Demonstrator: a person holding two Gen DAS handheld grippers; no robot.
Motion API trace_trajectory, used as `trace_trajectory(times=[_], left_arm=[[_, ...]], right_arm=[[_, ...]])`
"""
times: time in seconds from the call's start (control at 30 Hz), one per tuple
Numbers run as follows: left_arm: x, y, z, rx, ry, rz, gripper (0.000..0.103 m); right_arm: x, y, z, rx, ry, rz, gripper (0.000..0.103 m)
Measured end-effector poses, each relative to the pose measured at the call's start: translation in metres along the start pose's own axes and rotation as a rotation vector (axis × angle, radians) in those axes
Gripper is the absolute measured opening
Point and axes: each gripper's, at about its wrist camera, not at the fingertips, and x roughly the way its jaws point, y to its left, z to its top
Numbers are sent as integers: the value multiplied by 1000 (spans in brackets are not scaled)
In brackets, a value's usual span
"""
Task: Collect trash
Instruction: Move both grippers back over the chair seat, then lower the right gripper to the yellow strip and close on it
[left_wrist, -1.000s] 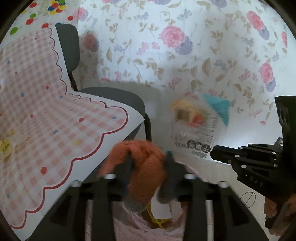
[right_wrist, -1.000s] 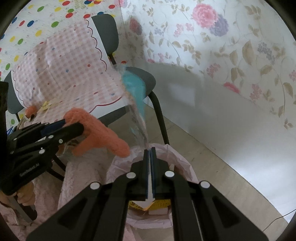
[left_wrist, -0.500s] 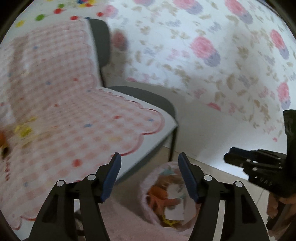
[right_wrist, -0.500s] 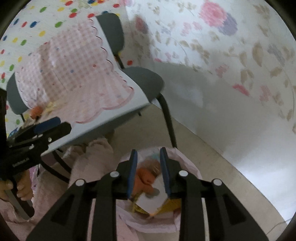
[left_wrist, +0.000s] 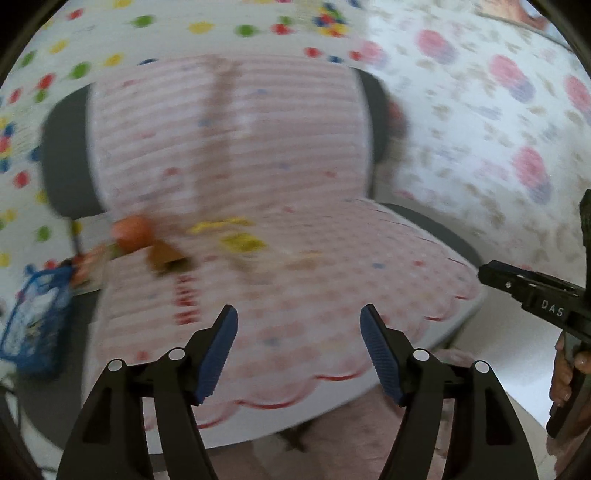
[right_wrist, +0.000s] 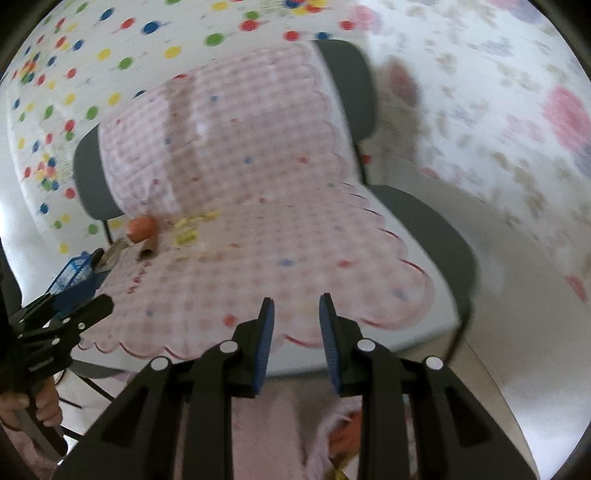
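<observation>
Claws (left_wrist: 298, 349) raised; bag only right-view (right_wrist: 343, 435).

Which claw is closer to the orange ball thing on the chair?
Left, probably. The left claw points toward the orange ball; the right claw sits farther right of it, both well short.

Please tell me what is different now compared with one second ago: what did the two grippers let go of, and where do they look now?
The left gripper released the orange cloth, the right gripper the clear wrapper; both went into the pink bag. Both now stand open and empty, swung up toward the chair's checked cover. The orange ball and yellow scraps remain there.
</observation>
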Motion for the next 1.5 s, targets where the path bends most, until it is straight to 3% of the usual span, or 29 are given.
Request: trace_trajectory(times=[0.23,0.57,0.9,1.23,1.5], left_arm=[[-13,67,-3,-101,1,165,70],[-6,115,0,-165,4,258,70],[19,149,-3,-220,25,290,70],[47,146,7,-167,30,292,71],[67,151,11,-168,44,294,71]], right_arm=[[44,57,27,-75,25,128,25],[84,97,40,-135,78,189,25],[99,97,50,-147,75,172,25],[119,96,56,-157,95,152,25],[144,121,55,-232,145,160,43]])
